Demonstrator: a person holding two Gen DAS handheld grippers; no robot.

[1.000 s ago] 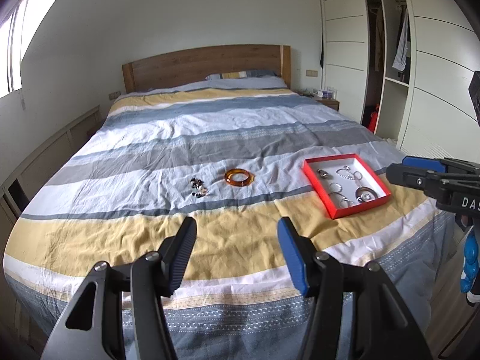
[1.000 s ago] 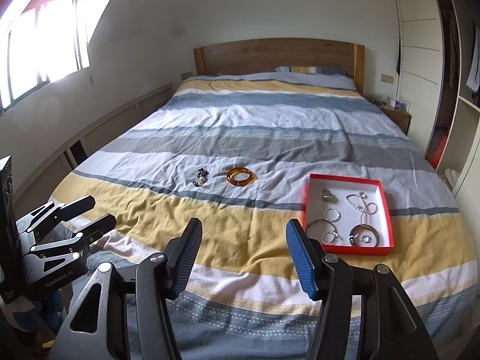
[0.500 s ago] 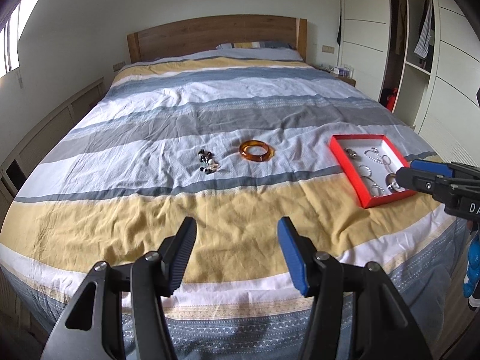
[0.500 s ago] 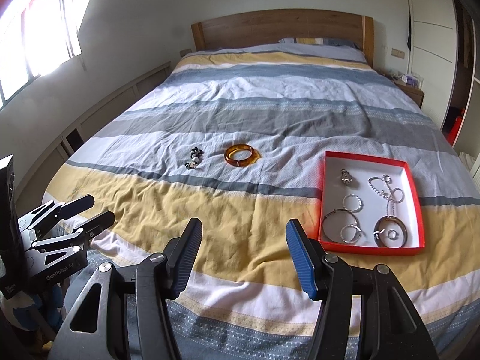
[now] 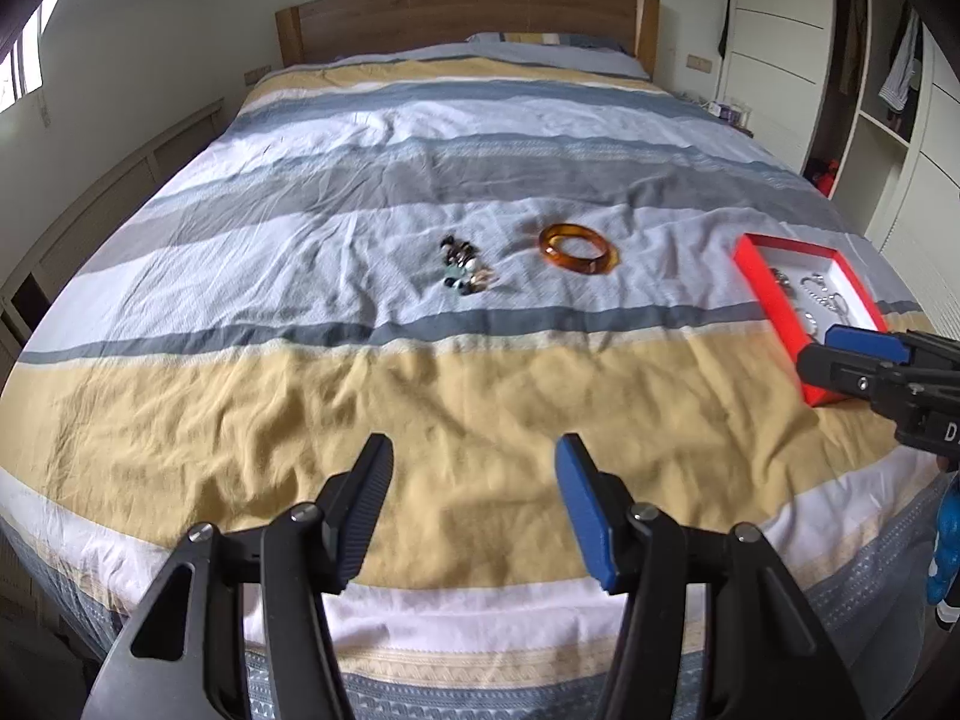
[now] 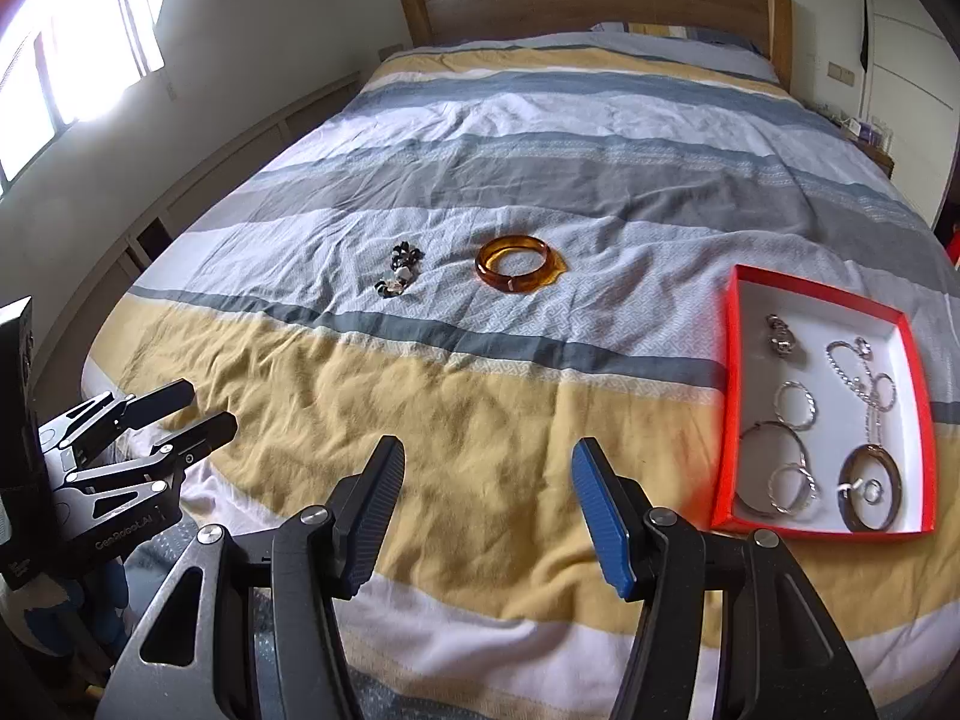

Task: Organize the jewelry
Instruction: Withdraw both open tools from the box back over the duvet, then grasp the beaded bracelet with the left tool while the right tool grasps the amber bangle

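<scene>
Bed [image 6: 540, 192] with wooden headboard [image 6: 600, 0], covered by a striped duvet in yellow, grey, white and blue. Lying directly on the duvet, pale band toward the foot edge: a small beaded cluster [image 6: 401, 271], an amber bangle [image 6: 513, 269] just beside it, and, well apart near the right edge, a red-rimmed tray [image 6: 726, 396] holding silver pieces.

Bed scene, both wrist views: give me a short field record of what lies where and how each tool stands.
surface: striped duvet
loose items: amber bangle; beaded piece beside it, apart
container: red tray, white inside, near the bed's right edge
tray contents: silver hoops, a chain, a dark bangle
left tool: open, empty, above the yellow stripe
right tool: open, empty
task state: bangle and beaded piece not yet in the tray
</scene>
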